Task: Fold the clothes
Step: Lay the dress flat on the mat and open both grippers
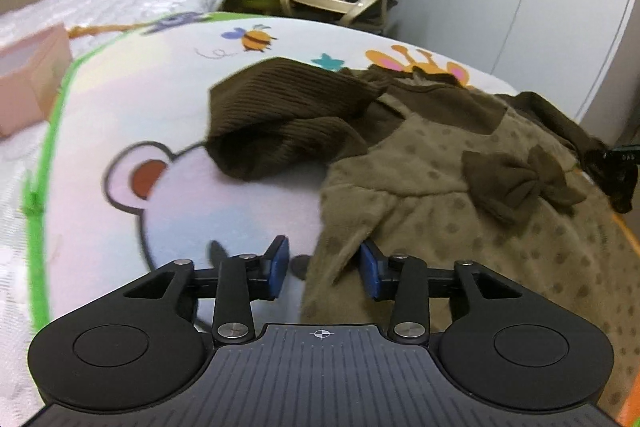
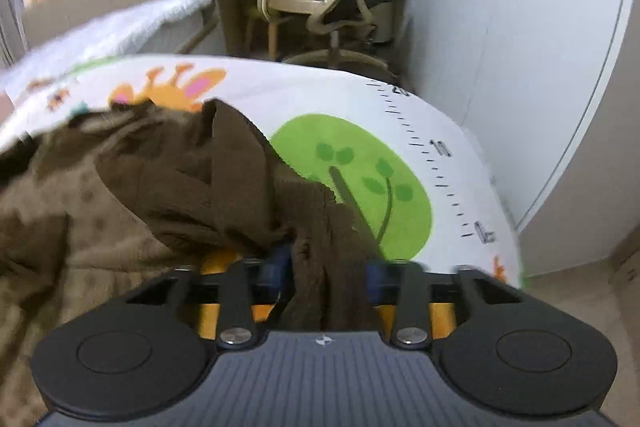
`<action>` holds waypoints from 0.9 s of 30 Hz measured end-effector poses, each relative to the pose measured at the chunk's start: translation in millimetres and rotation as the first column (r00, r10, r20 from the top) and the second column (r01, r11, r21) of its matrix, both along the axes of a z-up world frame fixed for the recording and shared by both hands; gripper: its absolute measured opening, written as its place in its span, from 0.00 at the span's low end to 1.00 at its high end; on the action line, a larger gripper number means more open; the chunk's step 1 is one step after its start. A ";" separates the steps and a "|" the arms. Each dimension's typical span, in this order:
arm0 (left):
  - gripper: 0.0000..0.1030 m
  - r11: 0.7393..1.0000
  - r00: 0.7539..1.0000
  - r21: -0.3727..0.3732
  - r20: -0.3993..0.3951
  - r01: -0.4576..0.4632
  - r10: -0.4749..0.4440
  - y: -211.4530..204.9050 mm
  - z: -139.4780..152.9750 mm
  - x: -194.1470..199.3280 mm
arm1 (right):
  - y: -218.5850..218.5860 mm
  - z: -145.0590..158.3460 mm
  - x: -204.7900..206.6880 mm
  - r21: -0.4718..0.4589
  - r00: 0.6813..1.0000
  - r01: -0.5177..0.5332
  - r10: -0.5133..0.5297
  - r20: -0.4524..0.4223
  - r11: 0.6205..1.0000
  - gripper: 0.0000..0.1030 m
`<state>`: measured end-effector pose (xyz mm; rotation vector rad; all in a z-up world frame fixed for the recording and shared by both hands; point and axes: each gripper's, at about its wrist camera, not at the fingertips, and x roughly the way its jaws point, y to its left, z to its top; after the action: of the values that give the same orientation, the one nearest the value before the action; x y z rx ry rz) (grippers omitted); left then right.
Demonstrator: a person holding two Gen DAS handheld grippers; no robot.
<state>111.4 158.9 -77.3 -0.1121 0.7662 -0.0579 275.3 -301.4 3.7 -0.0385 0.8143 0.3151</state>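
Two grippers: left gripper (image 1: 324, 267) open by dress (image 1: 460, 211); right gripper (image 2: 328, 267) clamps sleeve (image 2: 316, 227).

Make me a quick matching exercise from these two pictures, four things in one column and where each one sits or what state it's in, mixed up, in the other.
Things:
1. left tool
2. right tool
3. bow
4. pink box

Places or states:
A. on the chest of the dotted dress
B. open, at the dress's edge
C. on the bed, left of the animal-print mat
D. dark brown ribbed sleeve between its fingers

Pairs: 1-B, 2-D, 3-A, 4-C
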 end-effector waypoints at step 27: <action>0.08 0.894 0.918 0.240 0.224 -0.378 0.328 110.0 54.2 64.8 | 99.3 6.2 9.2 -0.399 0.959 -0.138 0.222 0.174 0.906 0.67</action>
<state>176.2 268.9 -23.1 0.0241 0.5576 0.3853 284.5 -202.1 9.9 -0.5131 0.6463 0.3163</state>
